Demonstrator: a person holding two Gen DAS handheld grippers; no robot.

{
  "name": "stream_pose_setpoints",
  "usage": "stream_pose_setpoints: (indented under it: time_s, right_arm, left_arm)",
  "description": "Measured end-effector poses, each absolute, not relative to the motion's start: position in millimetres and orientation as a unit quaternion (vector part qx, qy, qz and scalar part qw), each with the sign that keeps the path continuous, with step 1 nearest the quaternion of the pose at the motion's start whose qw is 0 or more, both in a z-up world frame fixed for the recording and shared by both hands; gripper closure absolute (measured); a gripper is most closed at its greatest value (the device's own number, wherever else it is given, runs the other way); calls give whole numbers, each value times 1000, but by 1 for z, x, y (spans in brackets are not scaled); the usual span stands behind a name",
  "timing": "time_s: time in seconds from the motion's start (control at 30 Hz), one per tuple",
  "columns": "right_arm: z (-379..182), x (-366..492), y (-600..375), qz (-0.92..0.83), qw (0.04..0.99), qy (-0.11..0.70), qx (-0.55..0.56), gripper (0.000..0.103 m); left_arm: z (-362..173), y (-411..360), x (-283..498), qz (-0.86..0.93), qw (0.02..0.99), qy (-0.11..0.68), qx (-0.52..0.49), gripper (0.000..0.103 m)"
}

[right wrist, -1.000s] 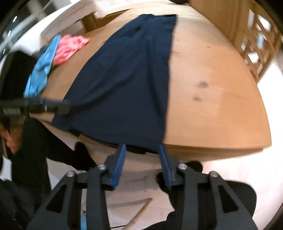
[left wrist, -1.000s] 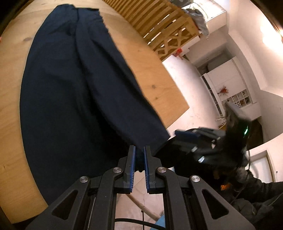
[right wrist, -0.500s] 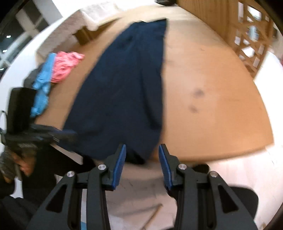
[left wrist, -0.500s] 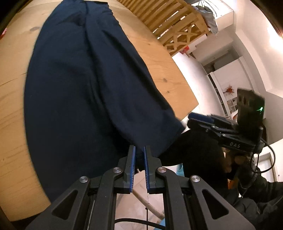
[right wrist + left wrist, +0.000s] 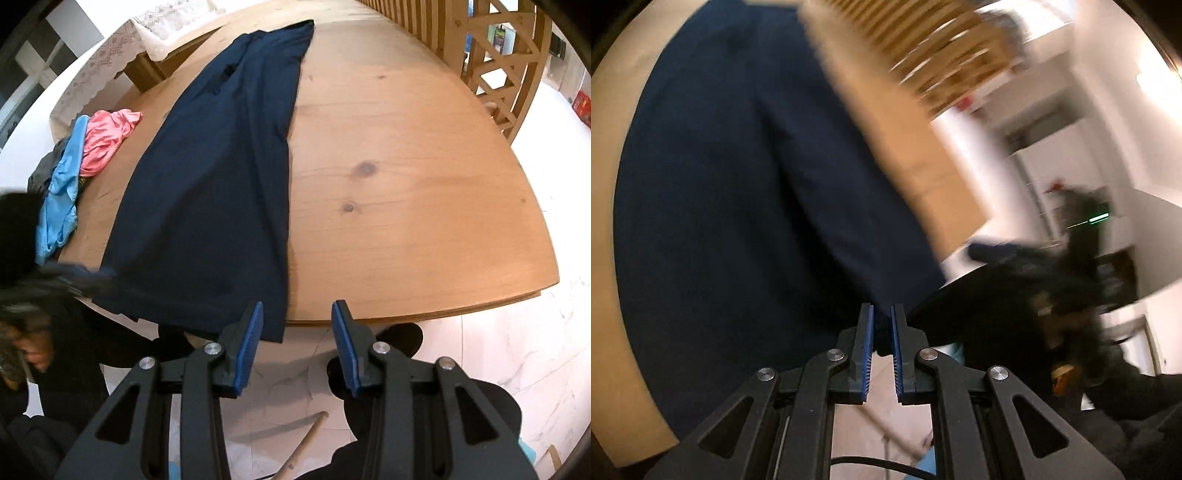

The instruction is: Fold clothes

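Note:
Navy trousers lie lengthwise on the wooden table, their hem hanging over the near edge. In the blurred left wrist view my left gripper is shut, with a fold of the dark hem pinched between its blue pads. The right wrist view shows that gripper at the hem's left corner. My right gripper stands open just off the table edge. The hem's right corner hangs beside its left finger, and nothing lies between the pads. The right gripper also shows as a blur in the left wrist view.
A pink garment and a light blue one are heaped at the table's left edge. A wooden lattice rail runs along the far right side. A person's dark clothing and a wooden stick are below the table edge.
My right gripper has slid right along the table edge, so the hem now sits by its left finger instead of between the fingers. The left wrist view has sunk slightly and gone blurred.

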State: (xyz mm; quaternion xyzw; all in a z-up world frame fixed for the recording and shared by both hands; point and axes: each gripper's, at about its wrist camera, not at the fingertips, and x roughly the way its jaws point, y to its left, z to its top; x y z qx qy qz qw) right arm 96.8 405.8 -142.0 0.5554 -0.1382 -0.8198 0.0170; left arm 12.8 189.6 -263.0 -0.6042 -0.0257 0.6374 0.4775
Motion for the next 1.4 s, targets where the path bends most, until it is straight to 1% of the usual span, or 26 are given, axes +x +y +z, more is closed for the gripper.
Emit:
stream_pose_setpoints:
  time_s: [0.07,0.17,0.27,0.33,0.4,0.43,0.5,0.57,0.67,0.8,0.9,0.93,0.97,1.1,1.13,1.17,1.23,1.27,1.3,1.4]
  right_arm:
    - [-143,91,400,-822,25,-133,553,65]
    - [-143,79,378,-825,54,-120,549,65]
    - [-154,65,344,-819,73,-78,564,65]
    - [-162,63,337,-802,75,-39,591,64]
    - [-159,66,333,-797,74,-7,599,65]
    - [-154,67,335,-798,70,-5,599,65]
    - [-141,65,336,-808,79,-19,583,65]
    - [-131,59,330,-820,97,-30,563,65]
    - [-140,46,318,-820,105,-18,563,65]
    - [-161,37,310,-805,100,9,584,65]
    - [-165,44,313,-802,83,67,588,64]
    - [-165,46,322,-801,74,58,591,62]
    - [-165,46,333,-798,66,42,597,61]
    - [-162,45,348,-788,52,21,613,61]
    - [-157,48,350,-794,57,8,605,61]
    - [-150,52,352,-803,63,-10,593,59]
    - [-143,60,357,-816,53,-28,575,59]
    - [-141,64,361,-821,40,-34,569,59]
    - [-140,69,365,-826,27,-39,562,59]
    - [-150,74,377,-821,2,-60,568,59]
  left_arm:
    - [-276,186,12,637,466,-22,-613,95]
    - [-274,185,14,643,467,-8,-607,94]
    - [-271,186,17,646,467,10,-604,94]
    - [-270,180,21,641,469,1,-608,94]
    - [-261,165,24,645,464,-6,-607,94]
    - [-255,155,24,654,461,-10,-600,92]
    - [-242,131,22,683,444,-10,-580,86]
    - [-238,109,13,717,408,5,-565,83]
    - [-246,94,0,727,379,8,-572,83]
    - [-257,108,-7,715,396,28,-575,83]
    - [-261,114,-13,716,393,50,-575,85]
    - [-260,112,-15,717,392,51,-573,87]
    - [-261,109,-18,718,390,51,-574,91]
    - [-259,102,-19,723,376,40,-578,92]
    - [-257,99,-16,725,373,33,-578,91]
    - [-254,92,-13,728,371,21,-576,87]
    - [-248,81,-7,729,367,-3,-578,80]
    - [-245,76,-4,729,365,-14,-579,73]
    - [-245,74,-1,728,360,-18,-583,71]
    - [-250,75,4,733,337,-4,-591,71]
